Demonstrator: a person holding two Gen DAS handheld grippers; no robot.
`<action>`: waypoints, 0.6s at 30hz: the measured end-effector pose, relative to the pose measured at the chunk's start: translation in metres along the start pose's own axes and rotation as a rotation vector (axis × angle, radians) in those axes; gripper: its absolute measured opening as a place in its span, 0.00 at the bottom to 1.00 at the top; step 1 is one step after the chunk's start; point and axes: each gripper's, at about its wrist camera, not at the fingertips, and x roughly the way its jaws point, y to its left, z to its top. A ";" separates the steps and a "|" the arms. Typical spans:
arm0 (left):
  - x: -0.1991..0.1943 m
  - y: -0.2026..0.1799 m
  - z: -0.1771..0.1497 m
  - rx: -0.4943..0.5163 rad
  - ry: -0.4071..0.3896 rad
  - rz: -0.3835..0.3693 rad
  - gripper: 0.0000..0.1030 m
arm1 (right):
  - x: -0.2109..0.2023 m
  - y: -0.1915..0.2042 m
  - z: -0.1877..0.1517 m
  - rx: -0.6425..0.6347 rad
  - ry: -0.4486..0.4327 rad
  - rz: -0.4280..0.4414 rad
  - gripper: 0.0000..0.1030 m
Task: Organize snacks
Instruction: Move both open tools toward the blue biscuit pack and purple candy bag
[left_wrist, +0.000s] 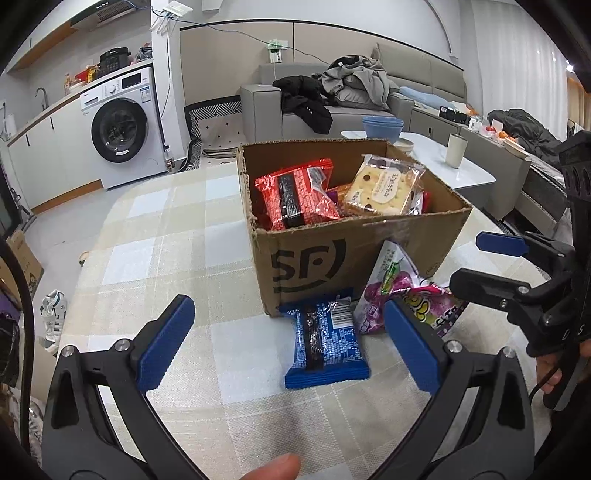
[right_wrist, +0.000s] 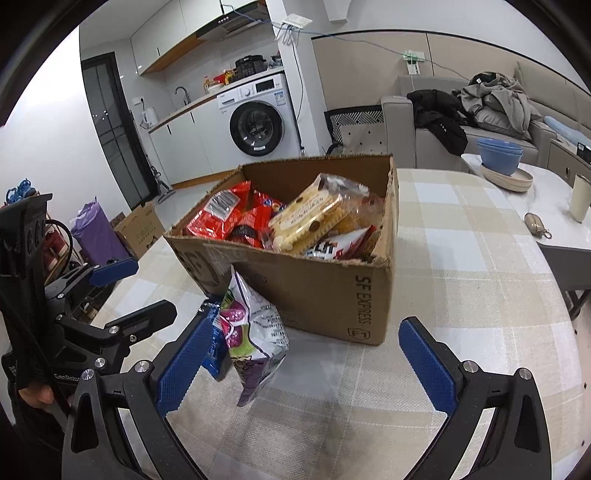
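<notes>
My left gripper (left_wrist: 288, 341) stands wide open and holds nothing; its blue pads (left_wrist: 166, 343) flank the blue pack (left_wrist: 325, 343) without touching it. That pack lies flat on the checked cloth (left_wrist: 166, 229), its far end just beside the front of the box (left_wrist: 332, 258). To its right the purple bag (left_wrist: 391, 291) leans against the same box face, its lower end on the cloth beside the pack.

The box sits open-topped on the cloth. Inside, at left, a red pack (left_wrist: 299, 195) stands tilted; at right a cracker pack (left_wrist: 384, 188) rests on other snacks, which I cannot identify.

My right gripper (right_wrist: 299, 358) is also spread wide and empty. In its view, the purple bag (right_wrist: 251, 332) stands just inside the left pad (right_wrist: 184, 362); whether they touch I cannot tell. The right pad is well apart from it, over bare cloth. The box (right_wrist: 325, 288) lies beyond, with the red pack (right_wrist: 225, 218) at left and the cracker pack (right_wrist: 306, 218) at centre.

Further right, a white table (right_wrist: 554, 229) carries blue bowls (right_wrist: 498, 153) and a cup (right_wrist: 580, 197).
</notes>
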 end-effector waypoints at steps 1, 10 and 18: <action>0.002 0.000 -0.001 0.000 0.005 0.000 0.99 | 0.003 0.000 -0.001 0.002 0.010 0.001 0.99; 0.029 0.000 -0.005 0.002 0.076 0.002 0.99 | 0.021 0.002 -0.010 0.010 0.076 0.036 0.99; 0.051 0.005 -0.011 -0.015 0.139 -0.005 0.99 | 0.032 0.006 -0.013 0.006 0.103 0.069 0.95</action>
